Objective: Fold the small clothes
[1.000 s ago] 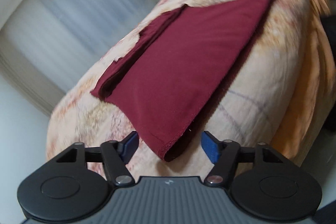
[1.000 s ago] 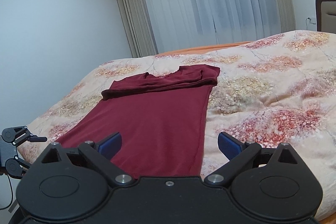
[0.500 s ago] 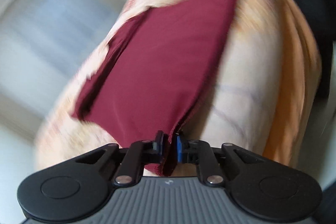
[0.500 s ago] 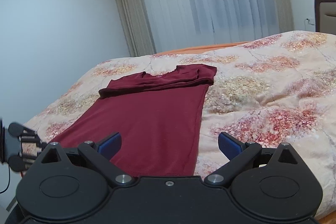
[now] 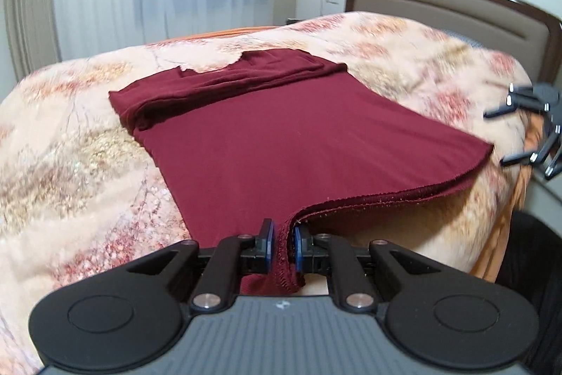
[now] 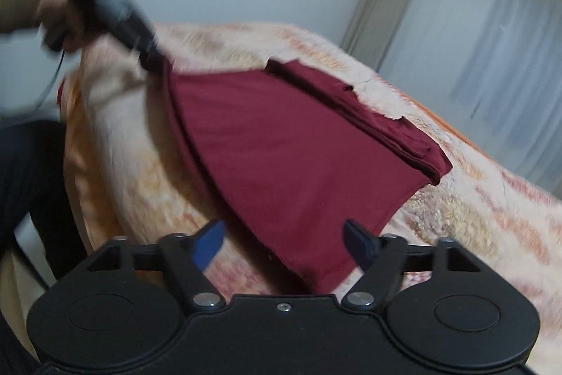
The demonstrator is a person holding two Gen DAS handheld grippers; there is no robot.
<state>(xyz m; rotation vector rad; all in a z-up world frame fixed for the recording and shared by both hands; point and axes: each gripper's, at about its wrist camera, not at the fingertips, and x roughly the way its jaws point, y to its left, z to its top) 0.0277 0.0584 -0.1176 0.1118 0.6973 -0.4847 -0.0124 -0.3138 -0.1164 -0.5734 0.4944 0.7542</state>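
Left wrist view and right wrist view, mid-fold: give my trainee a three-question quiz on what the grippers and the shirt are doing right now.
1. True or false: the left gripper is shut on the hem corner of the dark red knit T-shirt.
2. Multiple choice: the right gripper is A) shut on a sleeve, B) open with the other hem corner lying between its blue finger pads, C) resting on the headboard.
3. Fill in: the T-shirt's sleeves are folded over its ___ end, and it lies on the floral peach quilted bedspread.

Key: 1 true; 2 B; 3 neckline.
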